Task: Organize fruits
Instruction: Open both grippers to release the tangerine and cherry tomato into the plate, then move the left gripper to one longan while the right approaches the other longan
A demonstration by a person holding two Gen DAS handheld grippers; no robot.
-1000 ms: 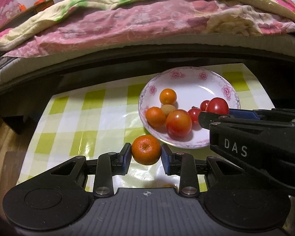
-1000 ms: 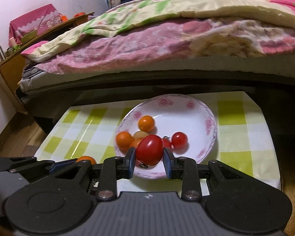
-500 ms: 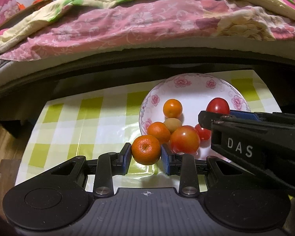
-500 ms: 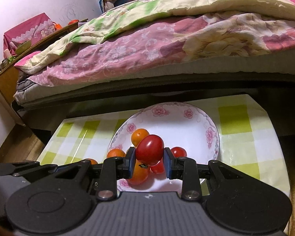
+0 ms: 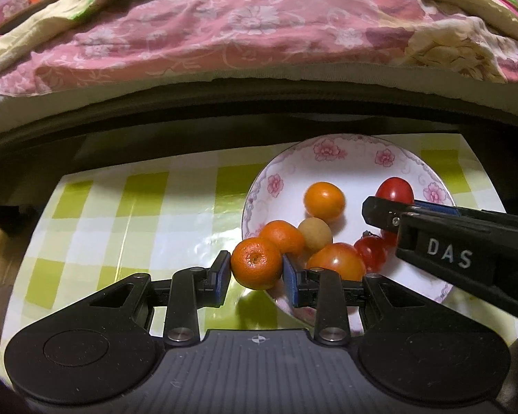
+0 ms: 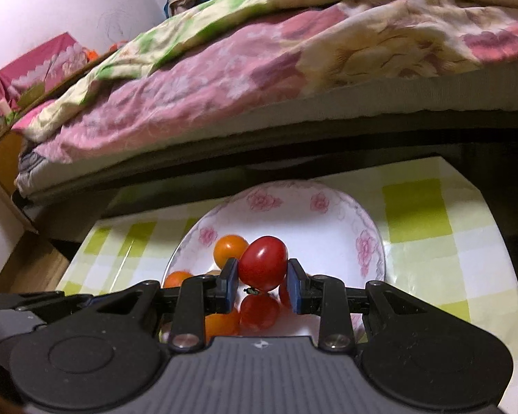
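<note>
This is a bedroom in a home: a bed [image 6: 293,79] with flowered quilts [image 5: 245,31] stands behind a low table with a checked cloth [image 5: 148,214] and a flowered plate [image 6: 331,207].

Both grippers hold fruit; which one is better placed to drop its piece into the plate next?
Right. The right gripper holds the red tomato over the plate; the left gripper holds its mandarin at the near rim.

Surface: green-and-white checked tablecloth [image 5: 138,214], glossy, flat | Behind: bed with pink floral quilt [image 5: 224,34] over pale mattress edge [image 6: 380,103]; yellow-green blanket [image 6: 197,24] on top | Far left: wooden cabinet [image 6: 0,155] carrying pink floral-covered box [image 6: 41,65] against white wall [image 6: 51,3]
</note>
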